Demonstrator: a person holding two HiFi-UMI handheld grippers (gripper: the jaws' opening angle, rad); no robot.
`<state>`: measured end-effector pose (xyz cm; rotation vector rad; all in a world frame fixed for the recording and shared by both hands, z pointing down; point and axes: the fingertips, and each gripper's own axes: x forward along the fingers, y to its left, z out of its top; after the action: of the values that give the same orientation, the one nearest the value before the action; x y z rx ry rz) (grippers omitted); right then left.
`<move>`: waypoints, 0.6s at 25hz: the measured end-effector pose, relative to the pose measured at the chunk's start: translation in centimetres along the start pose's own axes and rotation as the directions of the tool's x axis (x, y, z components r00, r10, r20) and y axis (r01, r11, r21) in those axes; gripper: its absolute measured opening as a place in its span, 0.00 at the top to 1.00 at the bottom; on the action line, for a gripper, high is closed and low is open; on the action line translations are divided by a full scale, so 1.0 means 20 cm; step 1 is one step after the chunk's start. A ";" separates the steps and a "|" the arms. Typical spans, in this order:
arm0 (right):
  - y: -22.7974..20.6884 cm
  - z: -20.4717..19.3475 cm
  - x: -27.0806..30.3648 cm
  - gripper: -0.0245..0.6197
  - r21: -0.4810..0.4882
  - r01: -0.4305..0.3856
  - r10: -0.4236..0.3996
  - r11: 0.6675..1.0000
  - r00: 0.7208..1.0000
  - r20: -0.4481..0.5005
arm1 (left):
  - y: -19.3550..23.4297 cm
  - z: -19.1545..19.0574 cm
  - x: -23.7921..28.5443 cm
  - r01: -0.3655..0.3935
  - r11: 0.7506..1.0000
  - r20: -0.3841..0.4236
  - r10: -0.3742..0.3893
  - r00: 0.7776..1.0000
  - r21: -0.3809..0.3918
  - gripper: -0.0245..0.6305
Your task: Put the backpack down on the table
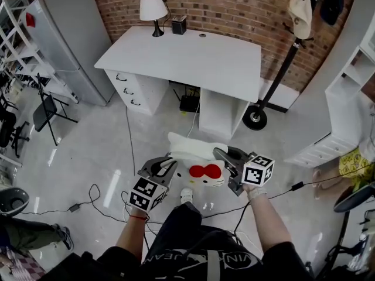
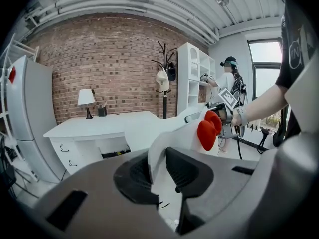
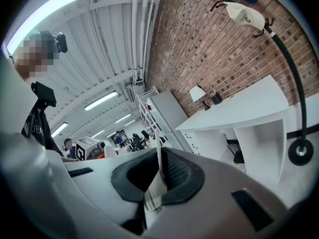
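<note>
A white backpack (image 1: 196, 154) with a cat face and a red bow (image 1: 205, 171) hangs in the air between my two grippers, over the floor in front of the white table (image 1: 193, 57). My left gripper (image 1: 163, 170) is shut on the backpack's left side; white fabric (image 2: 158, 156) is pinched between its dark pads. My right gripper (image 1: 229, 164) is shut on the right side, with a white strap (image 3: 157, 183) clamped between its pads. The red bow (image 2: 208, 129) shows in the left gripper view, with the right gripper behind it.
On the table's far edge stand a white lamp (image 1: 153, 10) and a small dark box (image 1: 179, 24). A coat stand (image 1: 280, 63) rises to the table's right, white shelves (image 1: 351, 81) beyond it. Cables (image 1: 96, 201) trail over the floor. A folding chair (image 1: 50, 113) stands at left.
</note>
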<state>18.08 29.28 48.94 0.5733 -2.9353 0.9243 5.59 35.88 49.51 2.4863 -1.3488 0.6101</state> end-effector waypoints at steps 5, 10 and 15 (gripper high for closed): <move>-0.13 0.12 0.12 0.95 0.001 0.022 -0.022 1.000 1.000 0.006 | 0.17 0.07 0.13 0.024 1.000 -0.004 -0.024 1.000 0.005 0.87; -0.26 0.24 0.26 0.95 0.009 0.050 -0.050 0.999 0.998 0.027 | 0.36 0.18 0.26 0.048 0.999 0.011 -0.048 0.999 0.021 0.87; -0.38 0.35 0.40 0.95 0.008 0.079 -0.079 0.997 0.996 0.038 | 0.56 0.23 0.37 0.074 0.997 0.005 -0.074 0.997 0.032 0.87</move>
<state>13.93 16.92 48.40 0.7096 -2.9199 0.9255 0.98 22.48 49.17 2.5529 -1.2522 0.6126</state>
